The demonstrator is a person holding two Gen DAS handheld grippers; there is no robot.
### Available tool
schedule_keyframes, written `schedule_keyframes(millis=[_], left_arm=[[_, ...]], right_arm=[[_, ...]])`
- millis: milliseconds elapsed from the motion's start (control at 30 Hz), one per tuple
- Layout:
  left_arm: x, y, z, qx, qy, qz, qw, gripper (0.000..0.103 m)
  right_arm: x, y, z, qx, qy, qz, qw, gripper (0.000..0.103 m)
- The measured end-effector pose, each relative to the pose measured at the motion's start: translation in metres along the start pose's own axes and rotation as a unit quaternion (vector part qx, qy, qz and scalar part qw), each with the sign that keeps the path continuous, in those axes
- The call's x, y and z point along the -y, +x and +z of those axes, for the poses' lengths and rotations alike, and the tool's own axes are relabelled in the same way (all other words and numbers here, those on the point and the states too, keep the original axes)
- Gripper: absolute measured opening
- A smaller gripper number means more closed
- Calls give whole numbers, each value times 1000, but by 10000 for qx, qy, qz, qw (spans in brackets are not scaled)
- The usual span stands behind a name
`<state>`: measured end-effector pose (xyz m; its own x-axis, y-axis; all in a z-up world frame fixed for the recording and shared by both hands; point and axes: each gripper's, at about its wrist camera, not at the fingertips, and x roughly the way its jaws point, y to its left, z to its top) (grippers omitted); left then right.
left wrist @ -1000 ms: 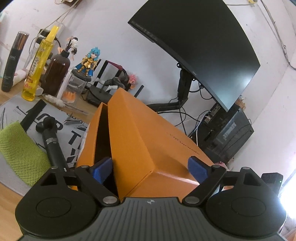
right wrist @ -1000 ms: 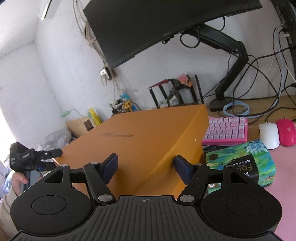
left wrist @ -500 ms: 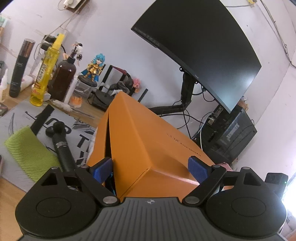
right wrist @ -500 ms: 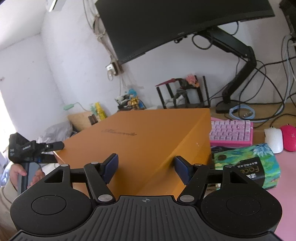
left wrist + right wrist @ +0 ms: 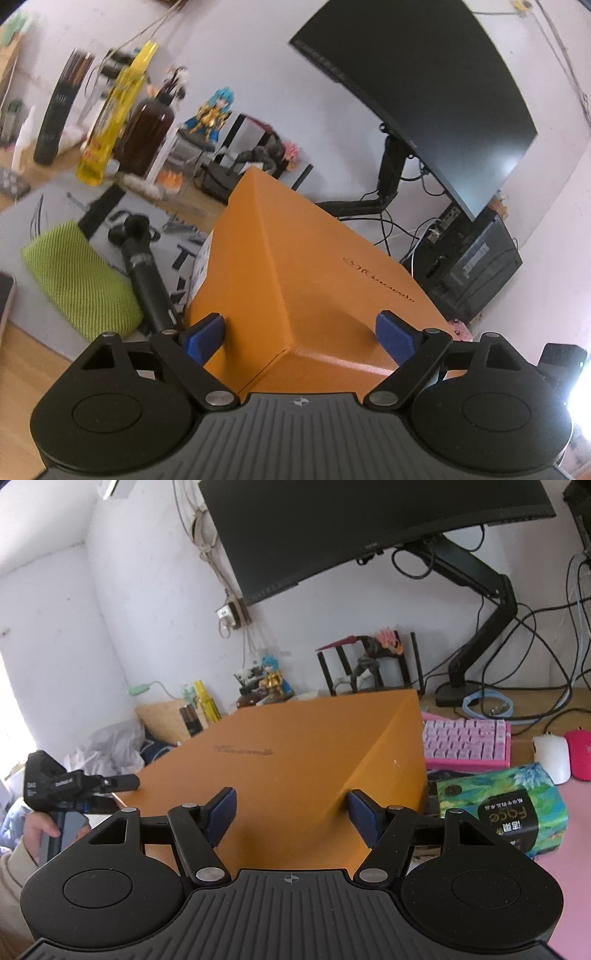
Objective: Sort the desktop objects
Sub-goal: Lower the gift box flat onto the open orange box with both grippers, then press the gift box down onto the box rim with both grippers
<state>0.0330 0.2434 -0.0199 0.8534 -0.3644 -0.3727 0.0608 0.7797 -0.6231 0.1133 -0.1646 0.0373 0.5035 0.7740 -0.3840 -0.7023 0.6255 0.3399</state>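
Note:
A big orange box (image 5: 317, 266) with a script logo on its lid fills both views. In the left wrist view my left gripper (image 5: 297, 332) stands wide around one near corner of the lid, blue pads (image 5: 203, 338) pressed on its sides. At the opposite corner my right gripper (image 5: 291, 808) is shut on the orange box (image 5: 295, 753) in the same way. The lid sits flush, with no gap showing along its side. A hand (image 5: 37, 827) holds the left gripper's body (image 5: 74, 786) at the left edge of the right wrist view.
Left of the box lie a green mesh pouch (image 5: 79, 280) and a black handle (image 5: 147, 273) on a grey mat. Bottles (image 5: 110, 122) and figurines (image 5: 212, 118) line the back. Right of it sit a pink keyboard (image 5: 467, 742), a tissue pack (image 5: 506, 805) and two mice (image 5: 552, 751). A monitor (image 5: 424, 92) hangs overhead.
The dark gap between the lid and the base on the box's left side has closed: the lid came down. Both grips stayed on their corners.

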Motion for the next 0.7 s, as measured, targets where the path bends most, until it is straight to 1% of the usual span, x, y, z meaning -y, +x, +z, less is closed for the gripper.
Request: schedule_keyframes(millis=[100,167,233,500,700], left_arm=[[-4,3,-3,-42,5,73,10000,92],[-4,7,-5,-96,40,172,9998,92],[-7,9,-6,-125,-2,197,9997,92],[-8,10,-11,-133,59,235,9996,92],[-5,11,-12,-145,102,296,9994,93]], right_arm=[[0,4,0,-57,-93,-28,9999,70],[1,6,-2,-107,-137,-87,9998,64],[3,7,-4,-153,-152,-140,9997,62],[10,10,-12,-231,-100,-91,9996,61],[19,12,-19,-237,59,-2,9997,62]])
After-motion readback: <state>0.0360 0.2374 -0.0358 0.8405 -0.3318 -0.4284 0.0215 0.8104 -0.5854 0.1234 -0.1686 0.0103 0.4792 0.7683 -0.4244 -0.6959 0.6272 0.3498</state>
